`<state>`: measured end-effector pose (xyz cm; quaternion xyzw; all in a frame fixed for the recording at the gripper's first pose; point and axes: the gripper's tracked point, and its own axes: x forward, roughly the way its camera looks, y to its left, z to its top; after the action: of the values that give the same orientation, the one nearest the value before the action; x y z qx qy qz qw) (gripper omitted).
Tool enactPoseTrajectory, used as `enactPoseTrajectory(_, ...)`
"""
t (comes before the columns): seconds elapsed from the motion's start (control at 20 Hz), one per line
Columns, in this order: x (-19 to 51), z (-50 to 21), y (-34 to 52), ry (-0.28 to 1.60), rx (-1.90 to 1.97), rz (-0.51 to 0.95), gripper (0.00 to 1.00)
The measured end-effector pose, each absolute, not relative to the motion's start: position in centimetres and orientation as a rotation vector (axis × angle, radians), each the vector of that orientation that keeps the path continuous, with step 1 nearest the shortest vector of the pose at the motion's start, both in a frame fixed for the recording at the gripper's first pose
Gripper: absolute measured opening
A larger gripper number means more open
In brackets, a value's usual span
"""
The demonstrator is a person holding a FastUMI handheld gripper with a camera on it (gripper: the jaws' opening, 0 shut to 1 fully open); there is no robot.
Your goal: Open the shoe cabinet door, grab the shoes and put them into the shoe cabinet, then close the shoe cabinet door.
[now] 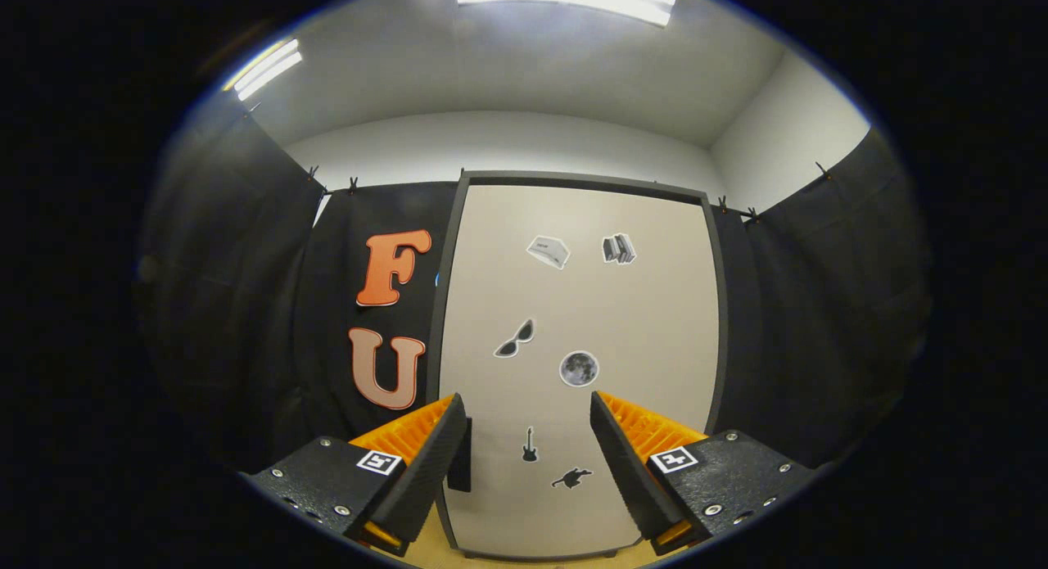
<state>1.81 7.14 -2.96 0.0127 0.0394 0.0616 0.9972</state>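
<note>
A tall shoe cabinet stands straight ahead, its beige door (589,307) shut inside a dark grey frame (446,307). Several small stickers dot the door. A dark handle (460,454) sits on the door's left edge, low down, just beside my left finger. My gripper (528,442) is open, its fingers spread apart and pointing at the lower part of the door with nothing between them. The door looks a short way beyond the fingertips.
Black cloth walls hang on both sides of the cabinet, clipped along the top. A strip of light wooden floor (434,544) shows beneath the cabinet. White wall, ceiling and strip lights are above.
</note>
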Motion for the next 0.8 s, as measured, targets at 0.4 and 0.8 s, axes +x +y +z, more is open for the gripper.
enactPoseTrajectory(0.4,4.6,-10.8,12.8,0.270,0.061,0.178,0.91)
enactPoseTrajectory(0.8,7.9,-16.8,14.9,0.396,0.076,0.107,0.67)
